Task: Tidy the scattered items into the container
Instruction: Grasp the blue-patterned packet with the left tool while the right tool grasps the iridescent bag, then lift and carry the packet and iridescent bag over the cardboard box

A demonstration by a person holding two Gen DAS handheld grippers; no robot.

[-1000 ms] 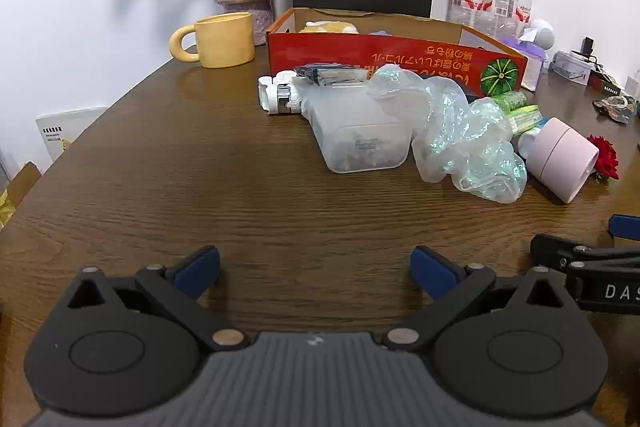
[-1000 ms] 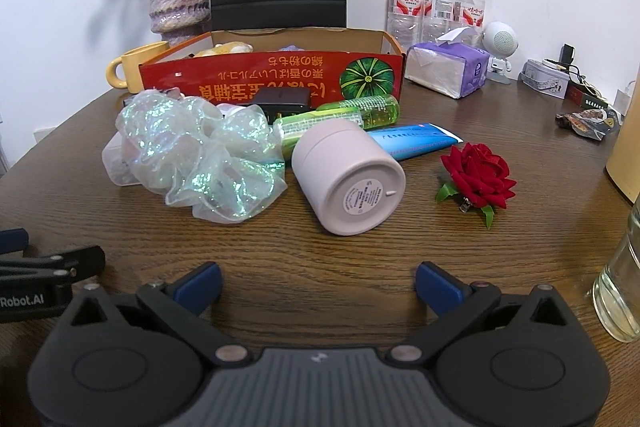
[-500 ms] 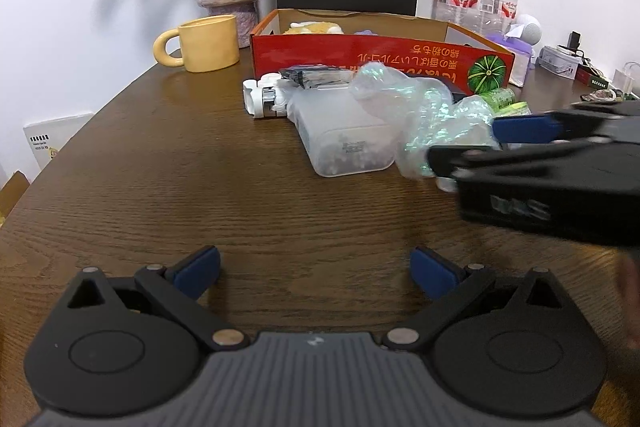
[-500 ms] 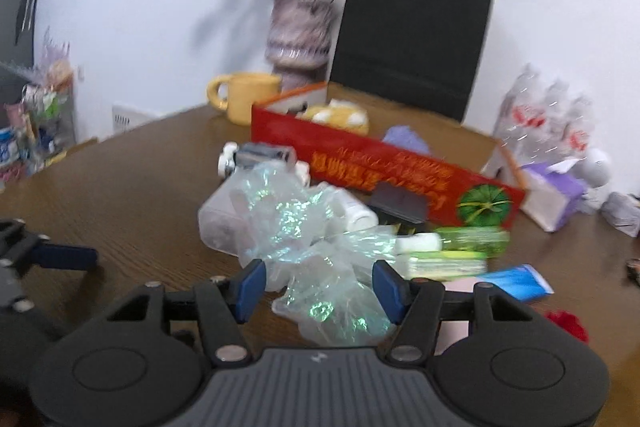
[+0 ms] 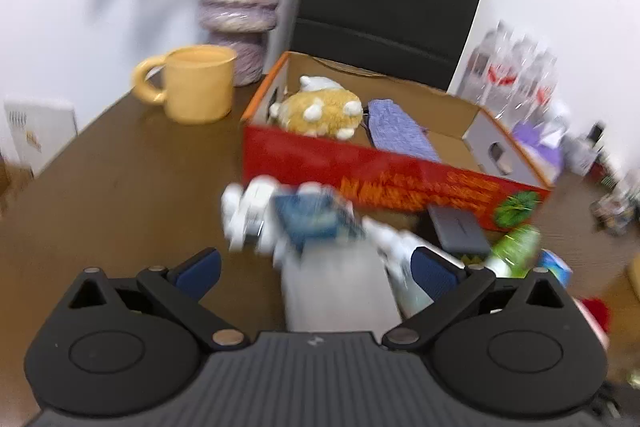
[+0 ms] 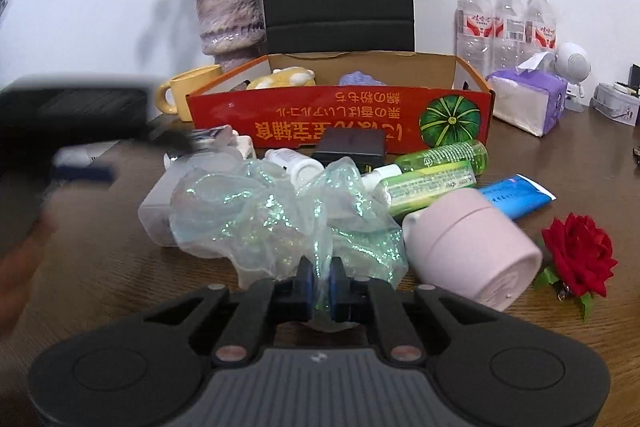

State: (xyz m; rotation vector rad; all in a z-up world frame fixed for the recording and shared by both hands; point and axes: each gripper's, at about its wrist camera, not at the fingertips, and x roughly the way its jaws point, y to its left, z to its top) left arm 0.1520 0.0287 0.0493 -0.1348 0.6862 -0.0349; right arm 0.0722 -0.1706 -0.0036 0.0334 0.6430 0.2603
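Right gripper: pinched on iridescent plastic wrap, lying before the red box | Left gripper: jaws wide, nothing gripped, above frosted container.

**Clutter piled at the box front**

Your red cardboard box sits open at the far side, a yellow plush and purple cloth inside. Near it, the iridescent wrap lies crumpled over a frosted case. To the right: two green bottles, a blue tube, a pink jar on its side and a red rose.
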